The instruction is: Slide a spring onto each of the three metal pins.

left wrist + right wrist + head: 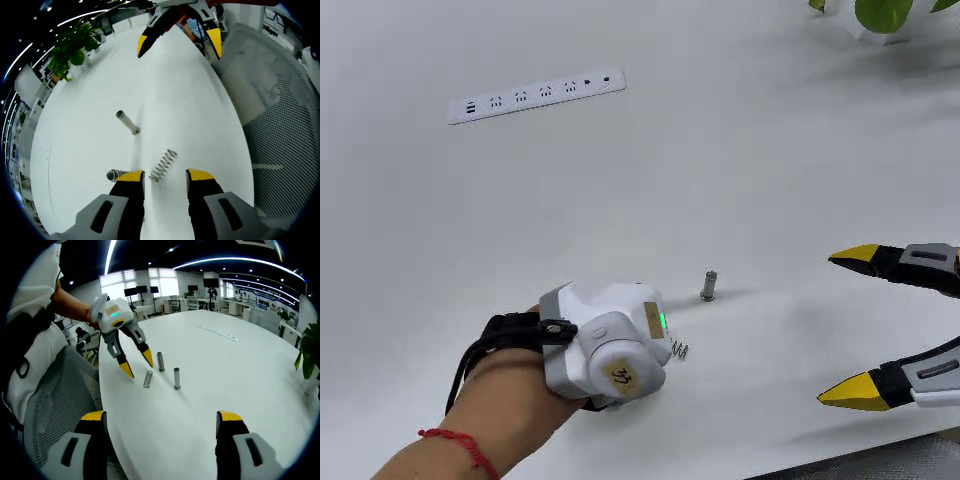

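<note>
We hold the left gripper (165,175) low, jaws apart, just short of the loose spring (163,165) on the table (720,180), lined up to pinch it. The bare pin (127,122) stands near. The right gripper (160,416), jaws wide, hangs clear.

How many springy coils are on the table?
2. One loose spring lies on the table just ahead of the left gripper. The other spring sits on a pin beside it. More could be hidden behind the gripper.
</note>
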